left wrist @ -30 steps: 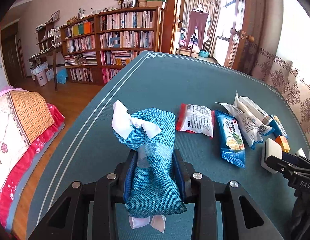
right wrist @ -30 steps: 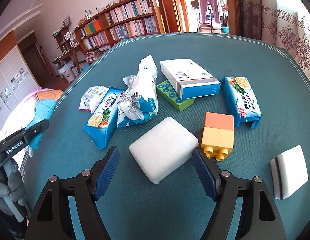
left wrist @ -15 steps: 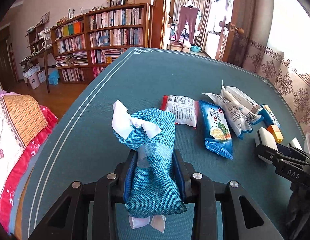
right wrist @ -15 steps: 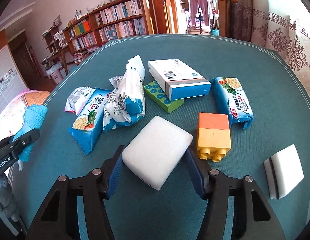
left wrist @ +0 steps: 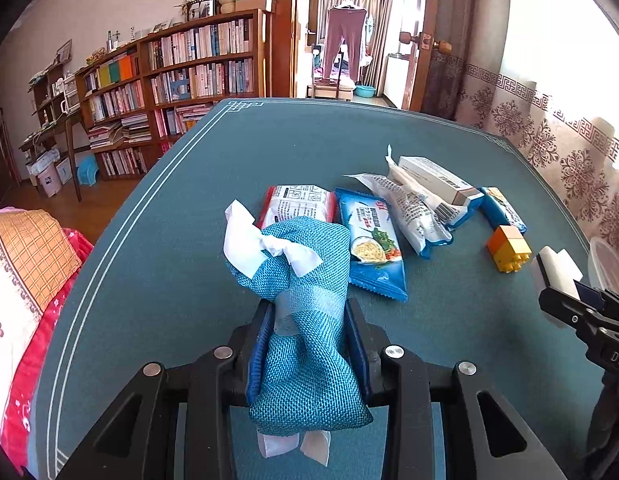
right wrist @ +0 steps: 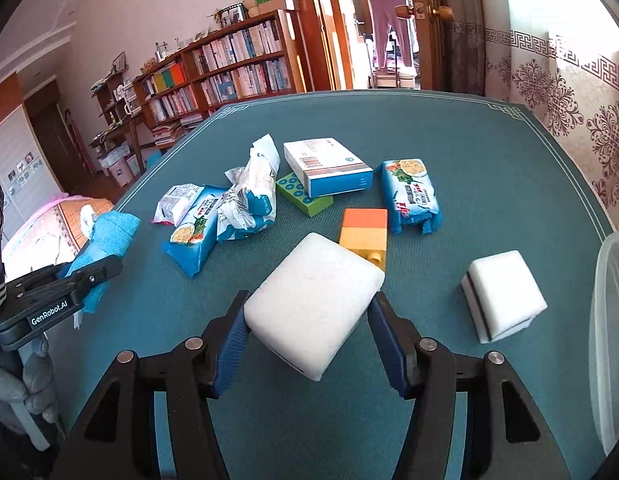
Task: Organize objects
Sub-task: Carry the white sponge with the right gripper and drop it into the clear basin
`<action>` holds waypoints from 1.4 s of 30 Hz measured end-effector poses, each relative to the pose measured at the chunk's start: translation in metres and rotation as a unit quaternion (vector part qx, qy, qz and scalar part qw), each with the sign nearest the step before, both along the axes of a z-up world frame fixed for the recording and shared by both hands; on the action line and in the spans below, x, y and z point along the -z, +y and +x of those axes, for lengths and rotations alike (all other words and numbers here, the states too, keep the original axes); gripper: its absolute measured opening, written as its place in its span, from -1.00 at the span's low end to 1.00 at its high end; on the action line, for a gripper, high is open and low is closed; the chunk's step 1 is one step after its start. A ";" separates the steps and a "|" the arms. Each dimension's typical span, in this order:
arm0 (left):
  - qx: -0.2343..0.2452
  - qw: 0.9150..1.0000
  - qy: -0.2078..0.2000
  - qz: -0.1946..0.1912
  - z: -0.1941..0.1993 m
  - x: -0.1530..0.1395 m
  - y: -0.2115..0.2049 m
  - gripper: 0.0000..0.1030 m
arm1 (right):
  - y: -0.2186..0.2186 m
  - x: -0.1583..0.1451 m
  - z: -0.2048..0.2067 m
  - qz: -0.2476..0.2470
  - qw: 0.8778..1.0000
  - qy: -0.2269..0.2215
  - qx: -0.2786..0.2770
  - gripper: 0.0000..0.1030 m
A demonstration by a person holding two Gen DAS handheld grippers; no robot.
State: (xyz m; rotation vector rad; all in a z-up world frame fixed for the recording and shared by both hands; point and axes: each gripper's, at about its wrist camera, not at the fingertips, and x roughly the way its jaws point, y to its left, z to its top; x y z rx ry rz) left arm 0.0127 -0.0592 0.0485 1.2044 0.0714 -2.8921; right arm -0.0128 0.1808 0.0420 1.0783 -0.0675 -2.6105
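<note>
My left gripper (left wrist: 307, 312) is shut on a teal woven pouch (left wrist: 305, 320) tied with white ribbon, held above the teal table (left wrist: 181, 264). It also shows at the left of the right wrist view (right wrist: 105, 240). My right gripper (right wrist: 309, 312) is shut on a white sponge block (right wrist: 313, 300), lifted off the table. On the table lie noodle packets (right wrist: 197, 232) (right wrist: 411, 196), a white-and-blue box (right wrist: 329, 168), a green brick (right wrist: 303, 194), an orange-yellow brick (right wrist: 363, 232) and a white eraser sponge (right wrist: 503, 292).
A clear plastic container (right wrist: 611, 320) stands at the right table edge. The table's left edge (left wrist: 89, 280) borders a bed with pink bedding (left wrist: 25, 280). Bookshelves (left wrist: 181, 80) stand beyond the far side.
My right gripper closed on the white sponge block and lifted it off the table. My left gripper, holding the pouch, moved right toward the packets.
</note>
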 end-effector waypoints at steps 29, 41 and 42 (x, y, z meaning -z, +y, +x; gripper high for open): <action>0.162 0.987 -0.009 -0.012 -0.004 -0.011 0.171 -0.28 | 0.219 -0.017 0.075 0.048 0.967 0.033 0.246 0.18; 0.227 0.974 -0.016 -0.014 -0.007 -0.014 0.239 -0.28 | 0.259 0.003 0.078 0.059 0.955 0.018 0.289 0.18; 0.231 0.973 -0.018 -0.013 -0.008 -0.014 0.244 -0.28 | 0.261 0.003 0.079 0.057 0.955 0.019 0.292 0.18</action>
